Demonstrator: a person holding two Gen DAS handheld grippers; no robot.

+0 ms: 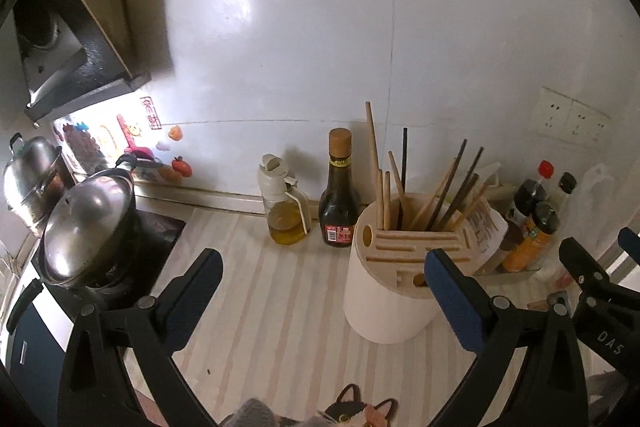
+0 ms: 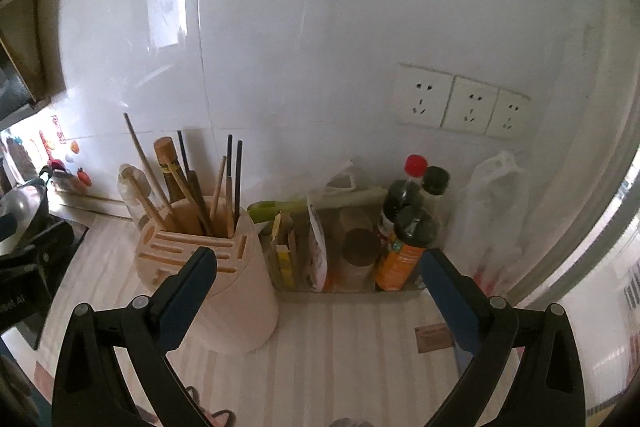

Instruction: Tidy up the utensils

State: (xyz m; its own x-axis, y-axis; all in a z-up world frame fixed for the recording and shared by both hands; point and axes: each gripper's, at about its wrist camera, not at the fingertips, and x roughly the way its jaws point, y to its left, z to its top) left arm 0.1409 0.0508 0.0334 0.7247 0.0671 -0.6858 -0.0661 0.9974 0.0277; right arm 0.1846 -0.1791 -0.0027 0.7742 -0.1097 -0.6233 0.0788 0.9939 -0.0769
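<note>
Kitchen desk (image 1: 256, 307) with pale stripes, seen from both wrist cameras. Left gripper (image 1: 322, 273) spread fully wide, nothing between its fingers. Right gripper (image 2: 318, 271) likewise spread wide and empty. Round cream utensil holder (image 1: 384, 303) standing upright at about 3 o'clock from the left gripper's gap, and 9 o'clock in the right wrist view. Wooden and dark chopsticks (image 1: 440, 187) standing in its rear compartment. Soy sauce bottle (image 1: 338, 199) and oil dispenser (image 1: 284, 207) just behind, at 11 o'clock from the holder.

Two wrist views, angled down near the counter (image 1: 280, 307), sharing the utensil holder (image 1: 384, 307).
</note>
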